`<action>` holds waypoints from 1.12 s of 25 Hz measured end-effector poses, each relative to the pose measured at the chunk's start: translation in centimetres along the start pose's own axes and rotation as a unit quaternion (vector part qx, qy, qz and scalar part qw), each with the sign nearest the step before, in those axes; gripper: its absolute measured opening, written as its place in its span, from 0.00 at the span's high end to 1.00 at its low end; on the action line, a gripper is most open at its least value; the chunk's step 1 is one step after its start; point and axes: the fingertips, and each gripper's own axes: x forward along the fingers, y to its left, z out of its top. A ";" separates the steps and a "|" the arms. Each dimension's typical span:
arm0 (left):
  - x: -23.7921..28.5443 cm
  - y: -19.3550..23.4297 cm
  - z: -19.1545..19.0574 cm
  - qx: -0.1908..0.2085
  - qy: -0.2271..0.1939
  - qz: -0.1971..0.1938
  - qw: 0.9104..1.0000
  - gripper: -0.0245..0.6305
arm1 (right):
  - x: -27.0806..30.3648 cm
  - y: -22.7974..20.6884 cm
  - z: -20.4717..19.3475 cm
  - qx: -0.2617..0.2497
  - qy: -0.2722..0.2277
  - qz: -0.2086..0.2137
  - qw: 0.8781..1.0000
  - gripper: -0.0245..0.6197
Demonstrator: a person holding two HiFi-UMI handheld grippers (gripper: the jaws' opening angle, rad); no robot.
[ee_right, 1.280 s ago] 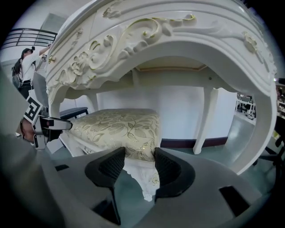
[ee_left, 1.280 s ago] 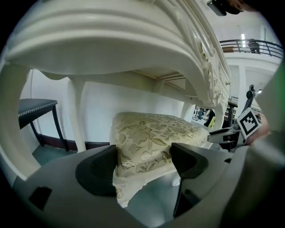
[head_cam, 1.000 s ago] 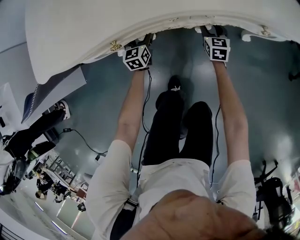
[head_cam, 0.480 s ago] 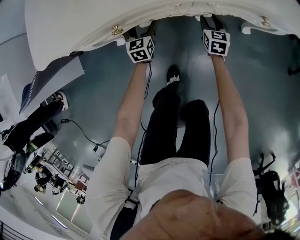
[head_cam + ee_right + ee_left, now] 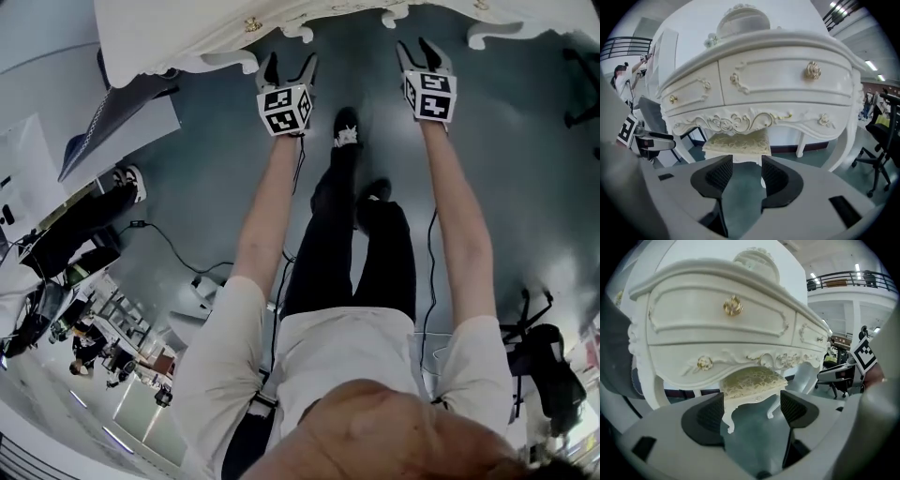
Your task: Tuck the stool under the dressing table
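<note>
Grey plastic grippers: two, each with black ribbed pads and a marker cube, held side by side in front of the person.
Left gripper (image 5: 289, 64): jaws stand wide apart and grip nothing.
Right gripper (image 5: 415, 49): jaws apart, nothing between the pads.
Glossy grey-green floor (image 5: 216, 187): lies under both grippers.
Cream-cushioned white stool with curved carved legs (image 5: 750, 380): one; two front legs show.
Stool against the grippers: beyond both pairs of jaws, apart from them and untouched; it shows through the gap of each.
Stool's place: on the floor between the table's legs, its seat under the carved front edge.
White carved dressing table with gold knobs (image 5: 778, 79): one, bow-fronted, above and behind the stool.
Drawers: at least two fronts show in the right gripper view, all shut; what they contain cannot be told.
</note>
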 end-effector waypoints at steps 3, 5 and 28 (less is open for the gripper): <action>-4.6 -2.5 3.2 0.001 -0.011 -0.008 1.000 0.37 | -5.1 1.2 2.0 0.020 0.000 0.010 1.000 0.62; -7.6 -3.9 4.7 -0.002 -0.009 -0.014 1.000 0.37 | -8.3 3.0 2.9 0.018 0.009 0.021 1.000 0.62; -39.1 -15.3 13.1 -0.087 0.028 -0.109 0.990 0.37 | -39.8 20.3 6.5 0.112 0.010 0.083 0.990 0.62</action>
